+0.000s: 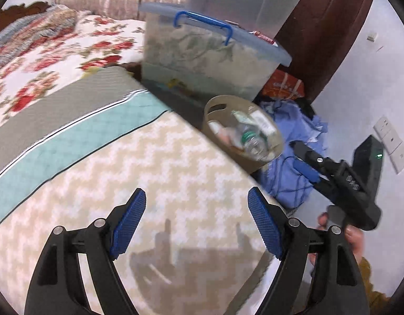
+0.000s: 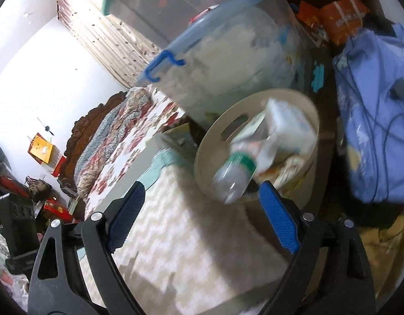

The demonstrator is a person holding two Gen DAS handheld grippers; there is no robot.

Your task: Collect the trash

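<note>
A beige round trash bin (image 1: 211, 116) (image 2: 210, 157) stands beside the bed's corner. It holds a clear plastic bottle (image 1: 251, 143) (image 2: 233, 177) with a green label, a white carton (image 1: 262, 120) (image 2: 288, 128) and other wrappers. My left gripper (image 1: 197, 191) hangs open over the chevron quilt (image 1: 162, 168) with nothing between its blue pads. My right gripper (image 2: 202, 183) is open and empty just short of the bin's near rim. In the left wrist view the right gripper (image 1: 296, 155) reaches toward the bin, with a hand (image 1: 355, 239) on its handle.
Stacked clear storage boxes (image 1: 207, 60) (image 2: 241, 60) with blue lids rise behind the bin. Crumpled blue cloth (image 1: 301, 131) (image 2: 372, 99) with a black cable and an orange bag (image 1: 283, 86) (image 2: 341, 21) lie to its right. A floral bedspread (image 1: 57, 60) covers the bed; wall sockets (image 1: 391, 141) sit at right.
</note>
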